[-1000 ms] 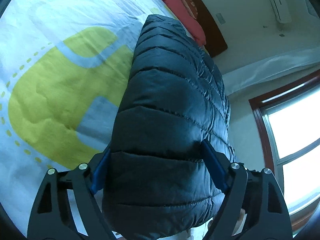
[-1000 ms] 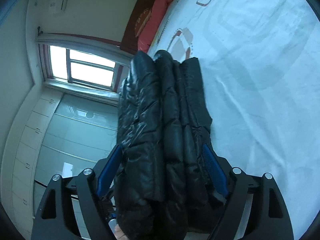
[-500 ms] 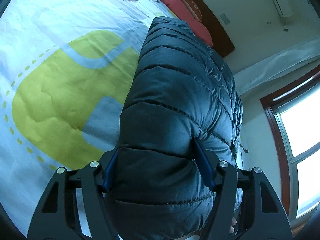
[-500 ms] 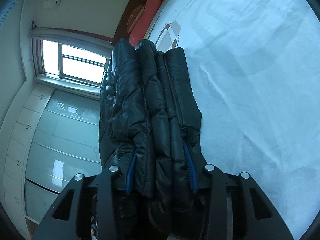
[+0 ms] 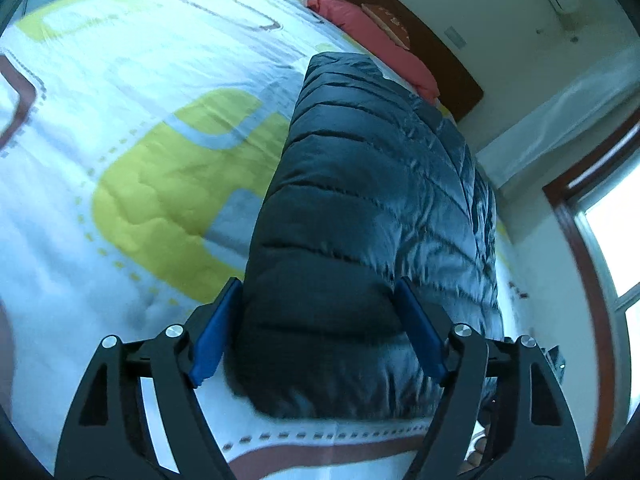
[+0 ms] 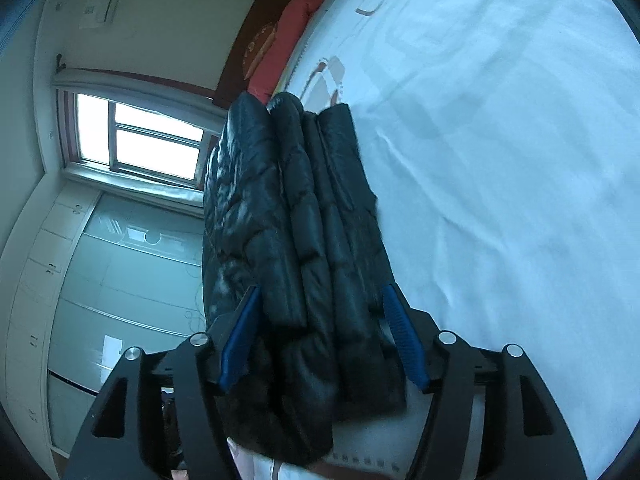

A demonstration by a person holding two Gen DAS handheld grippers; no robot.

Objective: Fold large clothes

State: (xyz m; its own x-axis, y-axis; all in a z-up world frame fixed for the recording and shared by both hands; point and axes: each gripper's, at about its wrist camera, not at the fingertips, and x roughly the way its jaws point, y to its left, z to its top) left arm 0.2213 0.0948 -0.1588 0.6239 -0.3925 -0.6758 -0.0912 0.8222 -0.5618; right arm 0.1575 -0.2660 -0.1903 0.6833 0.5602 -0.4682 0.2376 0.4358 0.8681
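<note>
**A:** Folded black puffer jacket (image 5: 360, 240) lying on the bed (image 5: 120, 160), near edge, bundled thick. Left gripper (image 5: 320, 328) straddling one end, right gripper (image 6: 320, 332) the other – both sets of fingers opening, jacket between them, blue pads hardly pressing, if at all.

**B:** Looks light and squishy – slick shell, springs back when squeezed. Probably best grabbed deep across all the layers at the near ends, not by the top layer alone, or the stack slides apart.
</note>
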